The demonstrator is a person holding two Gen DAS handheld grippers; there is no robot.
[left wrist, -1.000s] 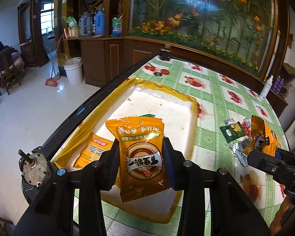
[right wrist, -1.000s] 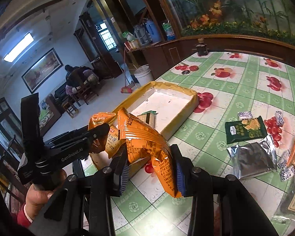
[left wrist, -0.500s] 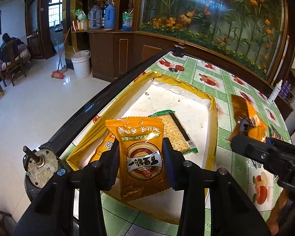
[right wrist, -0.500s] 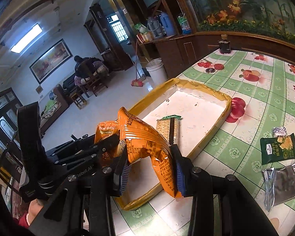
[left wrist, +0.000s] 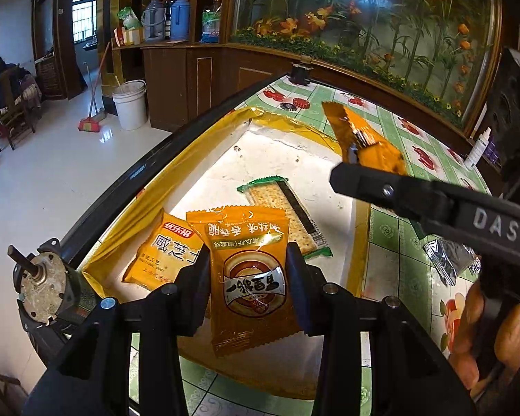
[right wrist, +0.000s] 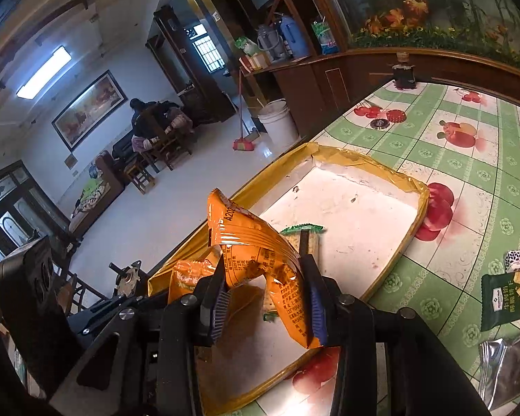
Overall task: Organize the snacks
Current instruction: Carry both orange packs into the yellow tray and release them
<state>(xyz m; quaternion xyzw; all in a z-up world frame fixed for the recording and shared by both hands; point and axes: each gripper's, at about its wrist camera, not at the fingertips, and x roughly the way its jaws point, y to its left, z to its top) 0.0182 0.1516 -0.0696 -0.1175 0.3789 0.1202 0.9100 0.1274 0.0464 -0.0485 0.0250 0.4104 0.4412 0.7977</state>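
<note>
Ahead of both grippers we saw the table (right wrist: 468, 173), covered in a green checked cloth printed with red fruit. On it, straight in front of the fingers, lay the tray (left wrist: 204, 159), yellow-walled with a scuffed white floor. Beyond the tray's far edge stood a dark wooden cabinet (left wrist: 190, 79), with a white bucket (left wrist: 130, 104) on the floor next to it.

To the right of the right gripper (right wrist: 265, 298), out on the cloth, lay a dark green snack bag (right wrist: 509, 298) and a silver foil pack (right wrist: 509, 367), both well apart from the tray.

Inside the tray, just beyond the left gripper (left wrist: 248, 277), a green-edged cracker pack (left wrist: 287, 215) lay flat, and left of it a yellow packet with red lettering (left wrist: 163, 256), partly hidden behind the left finger.

The left gripper was clamped on an orange snack packet (left wrist: 249, 270), held upright over the near end of the tray, its brown and white label facing the camera and the pads pressing its two side edges.

The right gripper was likewise clamped on a second orange packet (right wrist: 256, 246), crumpled and bent, its top leaning leftward above the tray's near end. This packet blocked part of the cracker pack in the right wrist view.
</note>
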